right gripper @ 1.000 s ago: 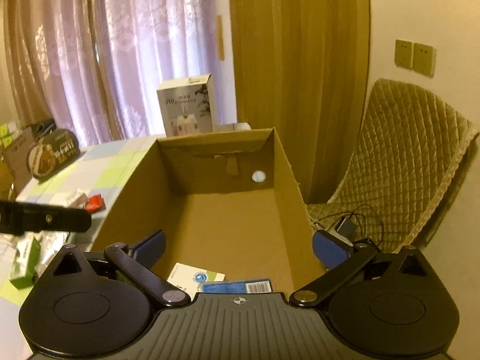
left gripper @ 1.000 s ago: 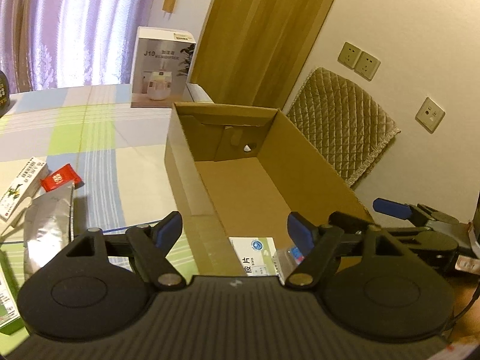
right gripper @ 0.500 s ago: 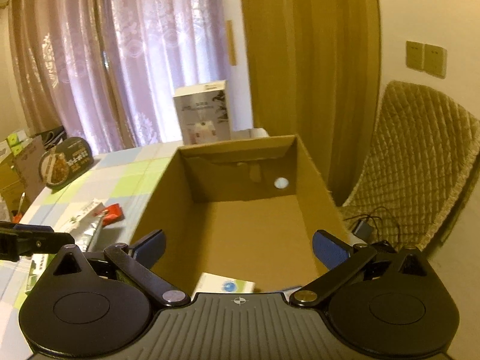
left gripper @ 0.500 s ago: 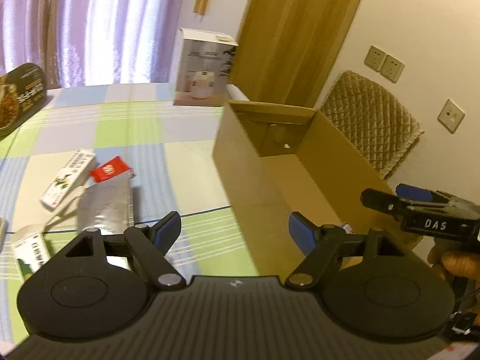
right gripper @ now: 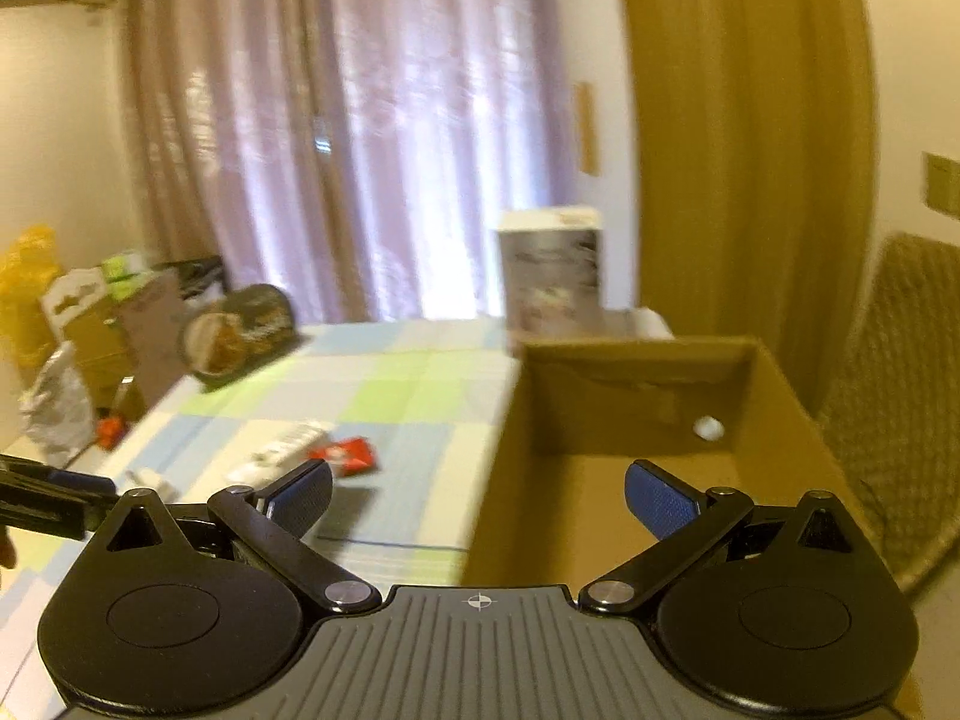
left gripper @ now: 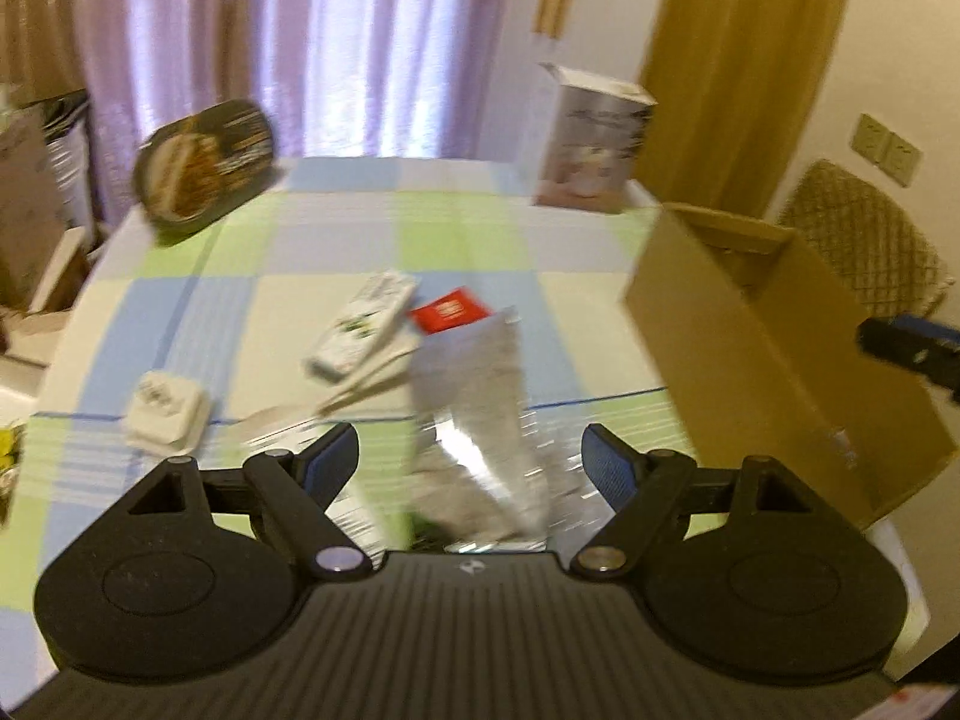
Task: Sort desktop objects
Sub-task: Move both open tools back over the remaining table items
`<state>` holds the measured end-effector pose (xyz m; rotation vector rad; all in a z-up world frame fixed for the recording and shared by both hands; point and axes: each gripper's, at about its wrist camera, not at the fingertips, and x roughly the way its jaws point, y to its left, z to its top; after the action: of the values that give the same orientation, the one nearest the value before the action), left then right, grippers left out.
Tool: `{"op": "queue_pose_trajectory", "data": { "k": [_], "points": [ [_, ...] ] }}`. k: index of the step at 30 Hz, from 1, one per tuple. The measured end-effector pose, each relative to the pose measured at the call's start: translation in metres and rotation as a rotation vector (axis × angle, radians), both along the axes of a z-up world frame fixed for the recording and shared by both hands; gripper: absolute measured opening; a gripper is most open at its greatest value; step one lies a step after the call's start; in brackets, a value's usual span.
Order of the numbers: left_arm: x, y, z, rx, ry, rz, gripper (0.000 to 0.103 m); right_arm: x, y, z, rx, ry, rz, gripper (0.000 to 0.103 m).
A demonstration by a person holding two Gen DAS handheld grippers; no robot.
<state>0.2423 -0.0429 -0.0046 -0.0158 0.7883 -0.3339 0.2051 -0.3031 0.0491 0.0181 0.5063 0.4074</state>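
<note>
**Both tongs spread wide over the checked tabletop, nothing in them**

The left gripper (left gripper: 469,461) stands with its two blue-padded fingers far apart and empty, hanging over the near edge of the tabletop (left gripper: 300,252), which wears a cloth of green, blue and cream squares. Right under it lies one silver foil pouch (left gripper: 480,396), crinkled and shiny, long and flat, its far end pointing toward the middle of the table. Touching that far end is one small red packet (left gripper: 449,313) with white print. Just beside it, toward the left edge, lies one long white box (left gripper: 363,333) with green markings, tilted on the diagonal. Nearer the left edge sits one small white square box (left gripper: 165,414), apart from the others. The pictures are blurred, so no lettering can be read.

At the right edge stands one open brown cardboard box (left gripper: 774,360), tall-walled; from the right wrist view only bare walls and a round hole in its far wall show. At the far right corner stands one upright white carton (left gripper: 591,144), and at the far left corner one dark oval tin (left gripper: 207,171) leans with its picture side up.

The right gripper (right gripper: 477,495) is likewise spread wide and holds nothing, poised above the near left wall of the cardboard box.
</note>
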Motion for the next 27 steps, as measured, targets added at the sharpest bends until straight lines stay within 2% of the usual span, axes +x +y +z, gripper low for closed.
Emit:
{"op": "queue_pose_trajectory", "data": {
  "k": [7,13,21,27],
  "points": [
    [-0.007,0.046,-0.01,0.059,0.011,0.054,0.081,-0.007,0.057,-0.006,-0.055,-0.021,0.187,0.101],
    [-0.009,0.07,-0.023,0.095,0.044,0.074,0.081,-0.008,0.094,-0.023,-0.116,0.001,0.267,0.101],
    [0.004,0.079,-0.04,0.085,0.093,0.072,0.081,-0.018,0.128,-0.054,-0.232,0.047,0.354,0.101],
    [0.017,0.068,-0.056,0.075,0.139,0.042,0.081,-0.017,0.142,-0.079,-0.278,0.093,0.393,0.101]
  ]
}}
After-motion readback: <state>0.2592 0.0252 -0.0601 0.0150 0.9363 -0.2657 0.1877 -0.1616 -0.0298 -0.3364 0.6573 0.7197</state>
